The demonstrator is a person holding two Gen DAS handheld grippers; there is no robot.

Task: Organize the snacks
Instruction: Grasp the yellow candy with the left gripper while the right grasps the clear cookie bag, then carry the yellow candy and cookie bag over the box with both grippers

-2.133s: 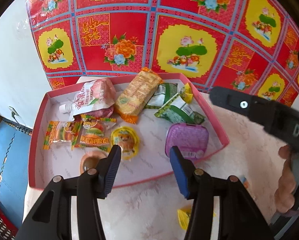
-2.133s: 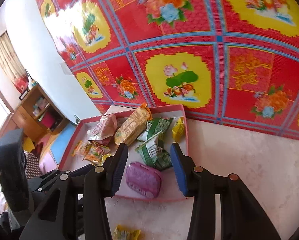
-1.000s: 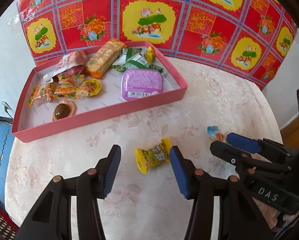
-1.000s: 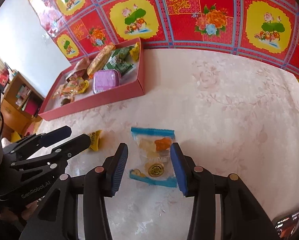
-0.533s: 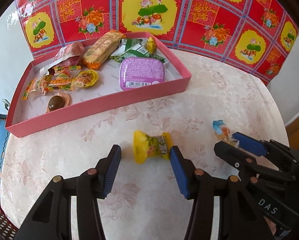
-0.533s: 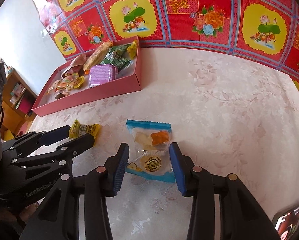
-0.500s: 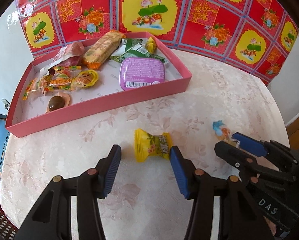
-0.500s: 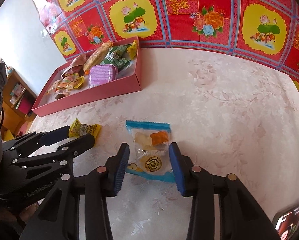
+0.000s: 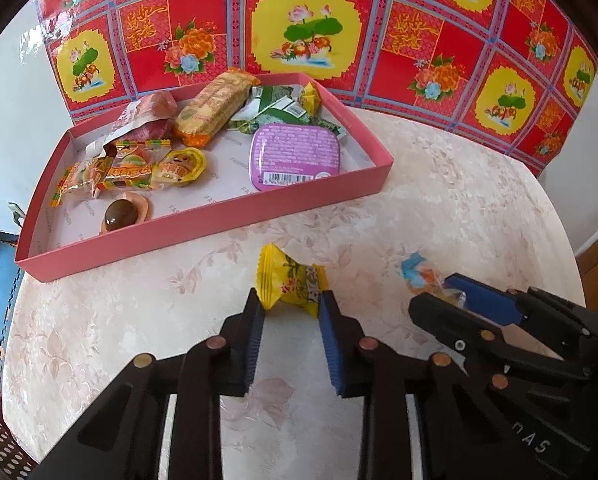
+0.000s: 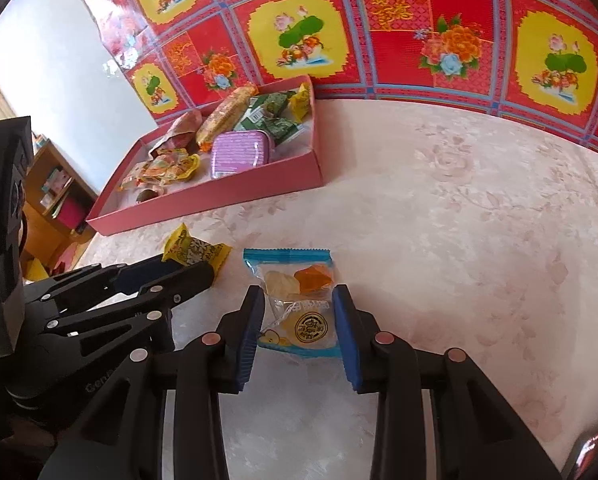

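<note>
Yellow candy (image 9: 291,282) | left tongs (image 9: 291,306) closing on its wrapper ends, right tongs (image 10: 299,312) closing around clear packet (image 10: 297,304), pads not yet pressing | risk: crinkly wrappers slipping out before pink box (image 9: 203,226) at 11 o'clock

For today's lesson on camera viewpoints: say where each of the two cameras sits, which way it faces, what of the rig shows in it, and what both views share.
Left wrist: on the left gripper, facing forward and down at the table; its closing jaws flank the yellow candy; the right gripper shows at right.
Right wrist: on the right gripper, facing forward and down; its closing jaws flank the blue-edged packet; the left gripper shows at left.
Shared: both snacks, the pink tray, the red patterned backdrop.
</note>
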